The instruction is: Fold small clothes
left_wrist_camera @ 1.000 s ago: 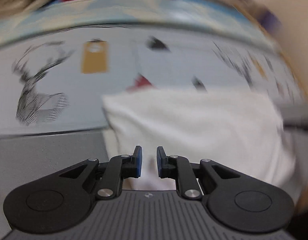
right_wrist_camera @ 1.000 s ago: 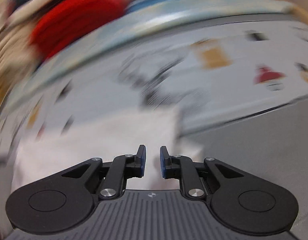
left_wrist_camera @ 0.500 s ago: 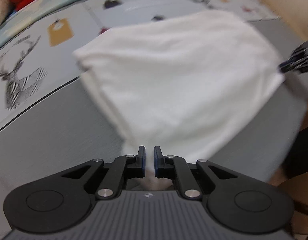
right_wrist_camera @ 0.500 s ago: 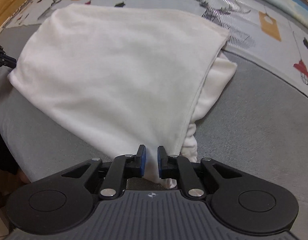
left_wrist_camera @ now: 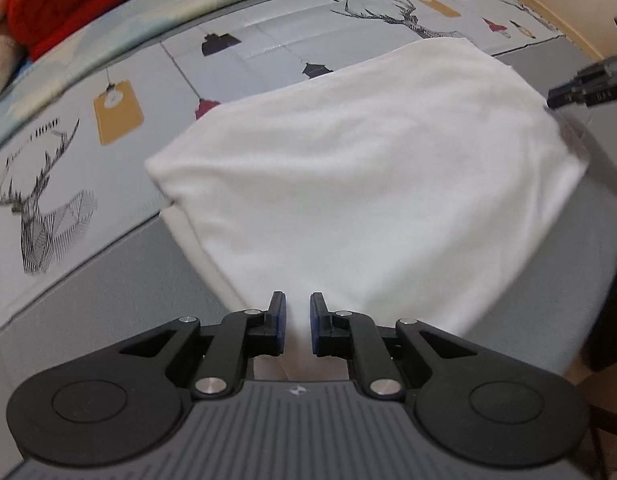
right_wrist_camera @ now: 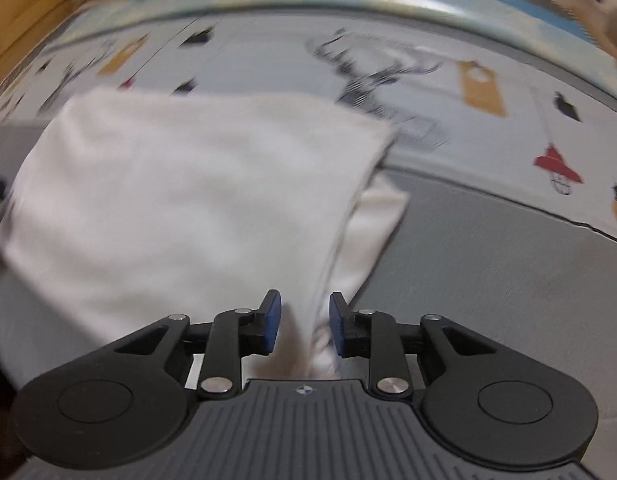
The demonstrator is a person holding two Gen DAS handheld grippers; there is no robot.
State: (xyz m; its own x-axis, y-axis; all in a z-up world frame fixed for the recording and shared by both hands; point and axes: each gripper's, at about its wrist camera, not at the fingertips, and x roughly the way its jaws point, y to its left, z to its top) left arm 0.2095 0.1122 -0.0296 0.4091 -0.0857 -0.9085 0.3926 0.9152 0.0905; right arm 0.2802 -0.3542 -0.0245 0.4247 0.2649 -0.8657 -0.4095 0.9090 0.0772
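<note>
Left wrist view: my left gripper (left_wrist_camera: 294, 322) stands narrowly parted over the near corner of the white cloth (left_wrist_camera: 372, 184). My right gripper (right_wrist_camera: 304, 326), parted wider, straddles another corner. The cloth lies folded on the grey table (left_wrist_camera: 108, 292), partly over the printed mat (left_wrist_camera: 68, 152).

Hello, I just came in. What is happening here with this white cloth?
A person holding two grippers is folding a white garment on a grey table with a deer-print covering. The garment lies doubled over, one layer showing under the top one. The left gripper and the right gripper are at its near edge, each at one corner. Both jaws stand apart with cloth between them, so neither is pinching it. A red fabric pile sits at the back.
</note>
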